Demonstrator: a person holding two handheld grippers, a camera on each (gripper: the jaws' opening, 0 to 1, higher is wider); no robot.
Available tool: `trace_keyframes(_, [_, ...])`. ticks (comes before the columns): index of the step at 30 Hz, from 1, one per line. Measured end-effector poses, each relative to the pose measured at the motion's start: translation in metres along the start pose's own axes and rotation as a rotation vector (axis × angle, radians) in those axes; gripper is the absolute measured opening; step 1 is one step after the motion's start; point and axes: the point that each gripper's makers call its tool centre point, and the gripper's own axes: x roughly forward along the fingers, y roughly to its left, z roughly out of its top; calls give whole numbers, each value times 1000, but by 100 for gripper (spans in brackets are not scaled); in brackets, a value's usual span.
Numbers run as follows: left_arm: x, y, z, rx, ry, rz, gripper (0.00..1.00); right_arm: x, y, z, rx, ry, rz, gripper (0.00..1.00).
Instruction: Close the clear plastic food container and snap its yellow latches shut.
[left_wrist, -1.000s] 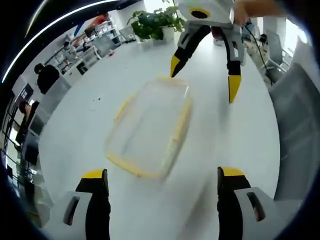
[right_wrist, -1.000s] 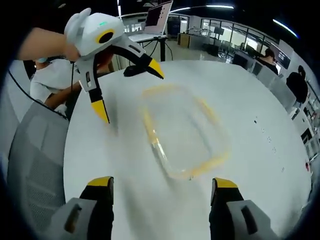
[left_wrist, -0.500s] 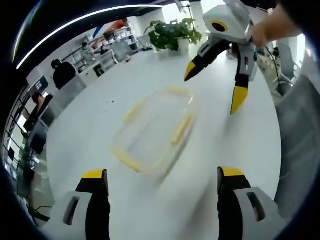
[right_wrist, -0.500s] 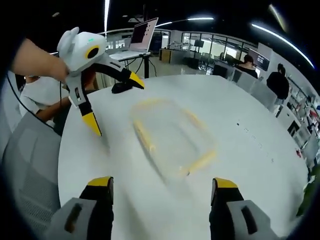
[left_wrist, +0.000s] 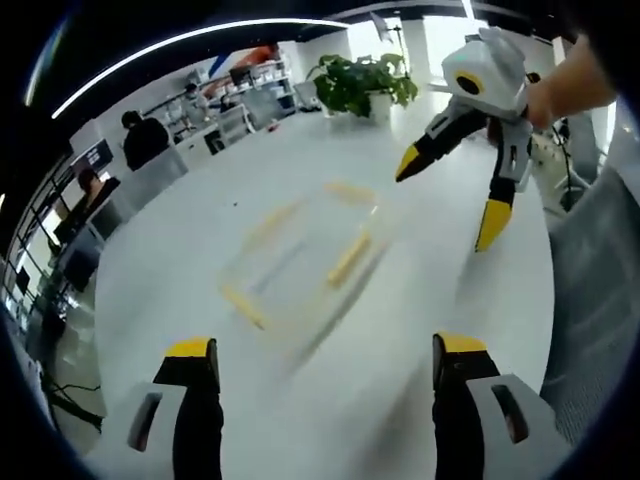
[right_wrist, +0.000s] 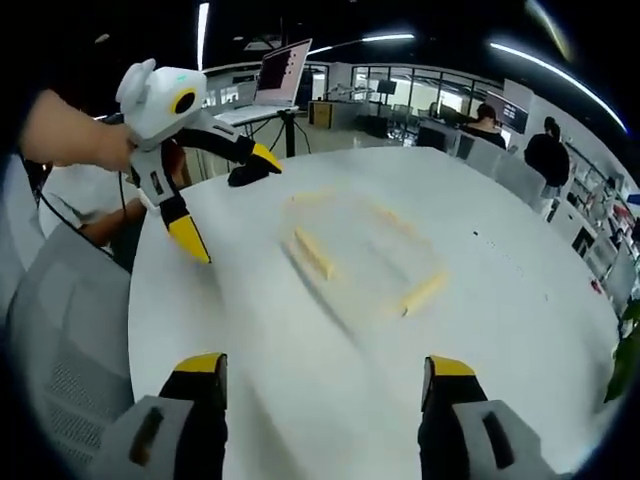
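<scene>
Clear rectangular plastic food container with yellow latches (left_wrist: 300, 265) sits mid white round tabletop (left_wrist: 420, 330), blurred, untouched. Left tongs (right_wrist: 225, 205) and right tongs (left_wrist: 450, 195) both spread wide, empty, flanking it, probably lining up to press latches.

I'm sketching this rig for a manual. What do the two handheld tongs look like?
Both tongs match: the right tongs and the left tongs have a rounded white housing with a yellow-ringed lens and two black jaws with yellow tips. A black cable trails from each.
</scene>
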Motion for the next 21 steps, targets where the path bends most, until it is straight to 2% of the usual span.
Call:
trace_keyframes(3, [-4,-4,-6,-25,-7,8,86,-3,2,1,29,-29,-20,79])
trace_keyframes(7, [-8,-11,-18,-35,6,10,86,-8,7,-6,41,-32,-30,78])
trace_keyframes(21, [-26,-26,-29,-89,-11,36,85,-32,17,-22,74,-91,-101,77])
